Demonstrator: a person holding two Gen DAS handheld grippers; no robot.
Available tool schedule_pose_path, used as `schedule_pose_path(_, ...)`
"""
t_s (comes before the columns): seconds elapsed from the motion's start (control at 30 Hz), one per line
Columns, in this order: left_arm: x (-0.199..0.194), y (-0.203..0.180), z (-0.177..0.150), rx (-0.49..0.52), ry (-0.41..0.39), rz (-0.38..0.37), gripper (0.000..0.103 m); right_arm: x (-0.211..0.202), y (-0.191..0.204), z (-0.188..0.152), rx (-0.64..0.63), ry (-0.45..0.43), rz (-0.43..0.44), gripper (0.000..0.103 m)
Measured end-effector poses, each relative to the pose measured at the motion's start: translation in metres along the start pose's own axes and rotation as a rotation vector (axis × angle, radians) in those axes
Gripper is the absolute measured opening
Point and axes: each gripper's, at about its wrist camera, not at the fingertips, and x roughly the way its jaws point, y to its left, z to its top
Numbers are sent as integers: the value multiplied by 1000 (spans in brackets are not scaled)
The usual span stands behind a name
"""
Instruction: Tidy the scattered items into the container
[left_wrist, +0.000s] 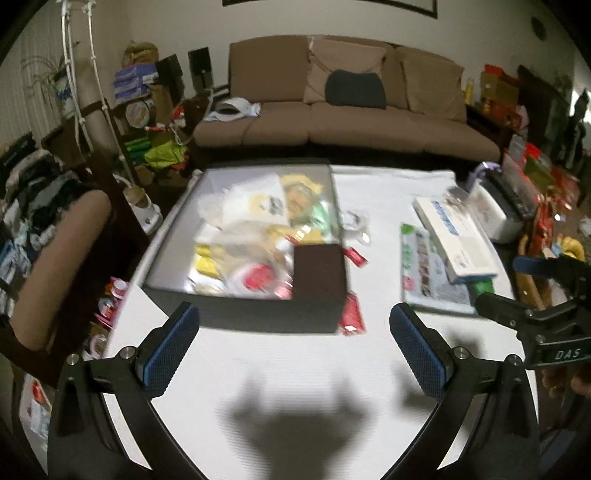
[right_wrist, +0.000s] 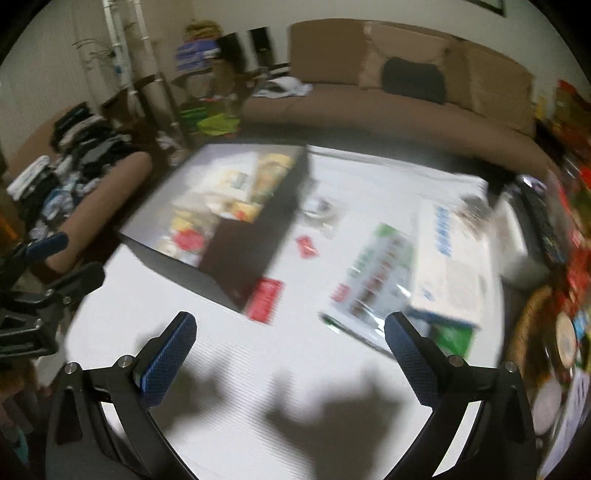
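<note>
both the left gripper (left_wrist: 293, 345) and the right gripper (right_wrist: 290, 354) are held wide open and empty above the white counter (left_wrist: 280, 354). the container (left_wrist: 240, 310), already well filled, is seen ahead. red packets (left_wrist: 352, 314) lie just beside its near corner. a next pick seems to be in hand; one gripper would need to be lowered over a packet.

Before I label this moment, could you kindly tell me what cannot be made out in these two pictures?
- Items in the box: motion blur in both views smears the labels.
- Print on the white carton: blurred in the left wrist view, worse in the right.
- Red packet by the box's corner: its text is too small and blurred.
- Right gripper: cut off by the left view's edge.
</note>
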Motion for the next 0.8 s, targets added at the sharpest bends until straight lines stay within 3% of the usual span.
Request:
schedule_pose_path(0.2,42,-59,-53,23,49,-55,103,10,-50,-67,81,5,-110,103)
schedule_pose_path(0.47,98,-106,-101,47,88,-88,103,47,-93,-129,185,43,-167,103)
schedule_pose_path(0.8,149,-128,-125,77,128,-67,103,91,-108,-153,211,64,-212,103)
